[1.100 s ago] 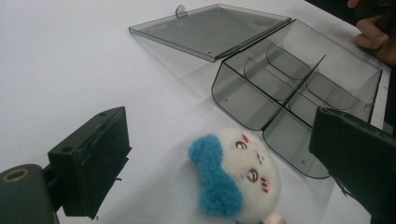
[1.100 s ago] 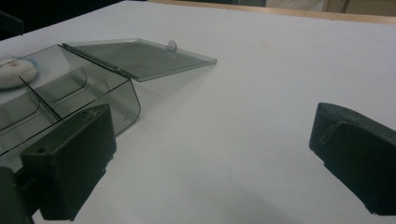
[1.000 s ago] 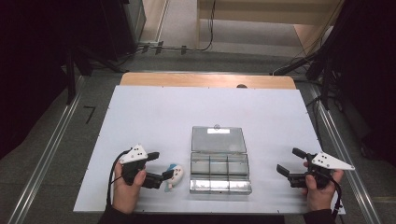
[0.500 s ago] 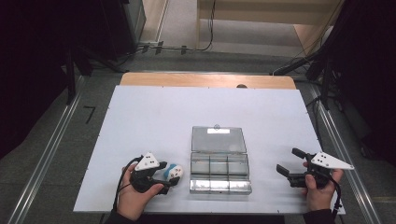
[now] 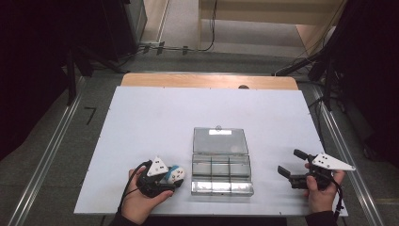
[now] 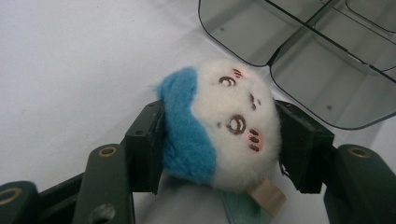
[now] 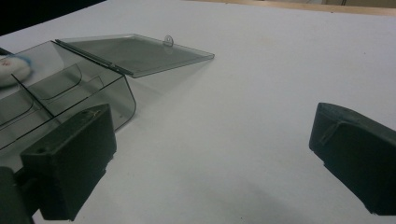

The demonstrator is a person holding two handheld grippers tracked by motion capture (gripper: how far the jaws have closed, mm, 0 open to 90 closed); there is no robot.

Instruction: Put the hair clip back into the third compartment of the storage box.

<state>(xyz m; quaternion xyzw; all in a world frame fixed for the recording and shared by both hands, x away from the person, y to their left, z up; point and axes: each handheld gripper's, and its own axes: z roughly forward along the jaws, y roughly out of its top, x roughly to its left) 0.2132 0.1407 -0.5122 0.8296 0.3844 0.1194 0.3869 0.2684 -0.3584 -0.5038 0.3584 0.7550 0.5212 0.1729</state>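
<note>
Small blue-and-white plush toy [image 6: 219,128]: light, soft, compressible. Left gripper [image 6: 219,140] jaws, just closing, clamp its sides; right gripper [image 7: 210,154] agape, idle.

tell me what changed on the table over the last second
The left gripper moved right to the small blue-and-white plush toy lying beside the clear compartment box. Its jaws have just been closing, and the pads now press the toy's sides. The toy itself barely shifted. The right gripper stayed open in place, and the box kept its spot with the lid open.
</note>
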